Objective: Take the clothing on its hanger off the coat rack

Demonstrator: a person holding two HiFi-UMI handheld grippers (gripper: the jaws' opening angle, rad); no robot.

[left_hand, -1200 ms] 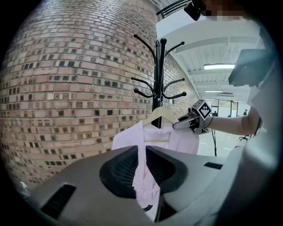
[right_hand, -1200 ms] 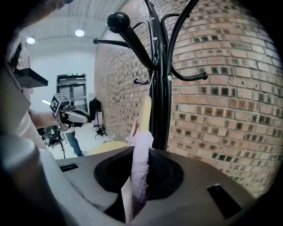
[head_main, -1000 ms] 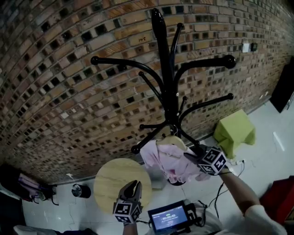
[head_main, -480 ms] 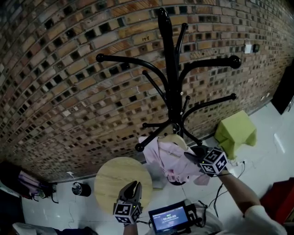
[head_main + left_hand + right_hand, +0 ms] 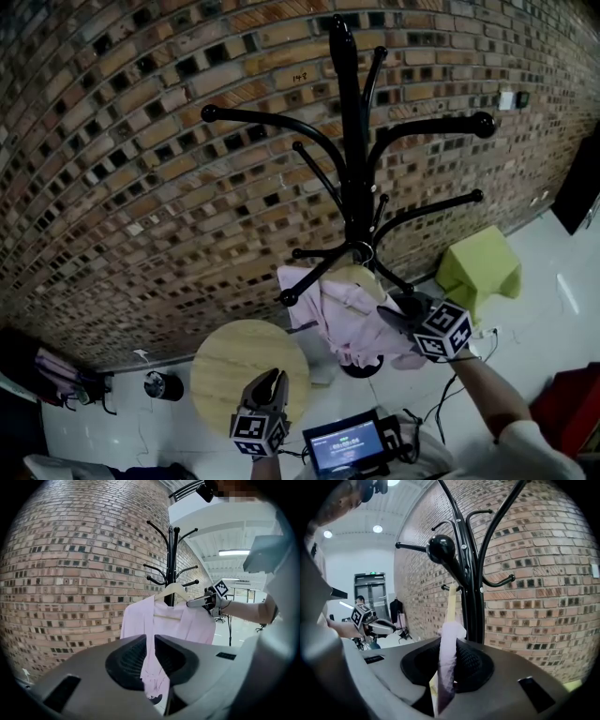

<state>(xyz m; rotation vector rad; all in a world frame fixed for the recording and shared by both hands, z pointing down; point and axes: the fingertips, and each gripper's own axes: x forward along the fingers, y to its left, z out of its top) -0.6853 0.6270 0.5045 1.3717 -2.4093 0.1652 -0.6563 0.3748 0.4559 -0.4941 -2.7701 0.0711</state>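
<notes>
A black coat rack (image 5: 349,141) stands before the brick wall. A pale pink garment (image 5: 352,317) hangs on a wooden hanger (image 5: 361,279) by the rack's lower arms. My right gripper (image 5: 401,319) is shut on the hanger's right shoulder, with the pink cloth pinched in. In the right gripper view the cloth and wood (image 5: 449,644) run up between the jaws toward the pole (image 5: 472,597). My left gripper (image 5: 272,382) is held low over the round table, jaws together and nothing in them. It faces the garment (image 5: 166,620) and rack (image 5: 172,555) from a distance.
A round wooden table (image 5: 225,361) stands left of the rack's base. A green-covered stool (image 5: 480,267) sits to the right, a red thing (image 5: 574,405) at the far right. A device with a lit screen (image 5: 342,442) and cables lie on the white floor near me.
The right gripper has shifted slightly right and the garment has spread and swung a little with it. The left gripper has stayed put.
</notes>
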